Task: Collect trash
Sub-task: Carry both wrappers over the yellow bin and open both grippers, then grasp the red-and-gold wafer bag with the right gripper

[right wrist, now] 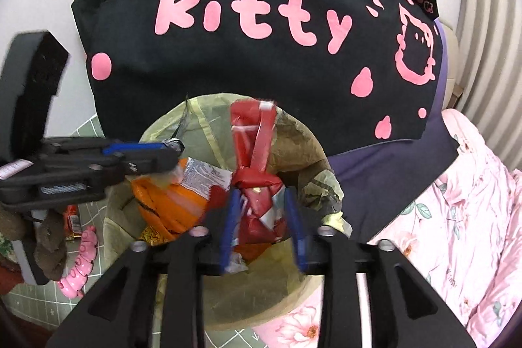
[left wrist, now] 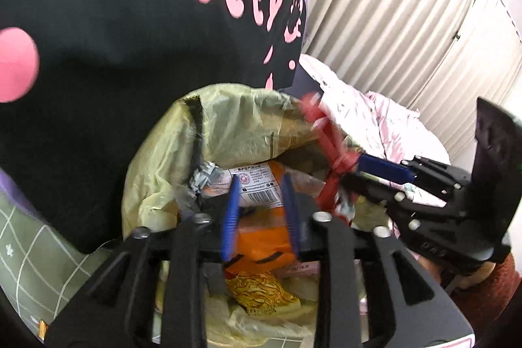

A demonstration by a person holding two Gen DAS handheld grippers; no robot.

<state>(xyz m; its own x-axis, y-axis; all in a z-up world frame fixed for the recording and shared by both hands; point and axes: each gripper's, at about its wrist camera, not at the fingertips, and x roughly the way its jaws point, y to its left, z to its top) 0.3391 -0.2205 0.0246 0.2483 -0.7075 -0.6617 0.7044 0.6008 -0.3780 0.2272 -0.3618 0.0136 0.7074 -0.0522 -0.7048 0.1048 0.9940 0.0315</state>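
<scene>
Both claws hang over the mouth of a bin lined with a pale yellow trash bag, which stands against a black cloth printed "kitty". Left claw has its blue pads apart, with an orange snack wrapper lying between and just below them inside the bag; the pads do not appear to press on it, so I judge it released rather than held. Right claw likewise stands with its pads apart, and a red wrapper sits between them, its long axis running up and away from the claw toward the far rim of the bag, a flat red strip rising at its far end. Whether either pad touches the red wrapper I cannot tell through the motion blur, but there is visible space on the right side. The red wrapper is crumpled and glossy, knotted around its middle, with white and silver showing in the folds; the orange one is flatter, bearing a white label with a barcode. Both pieces lie within the bag's opening, the red to the right of the orange, so the right claw is nearer to the red one. More litter, a small orange packet, lies on the green grid mat outside the bin.
</scene>
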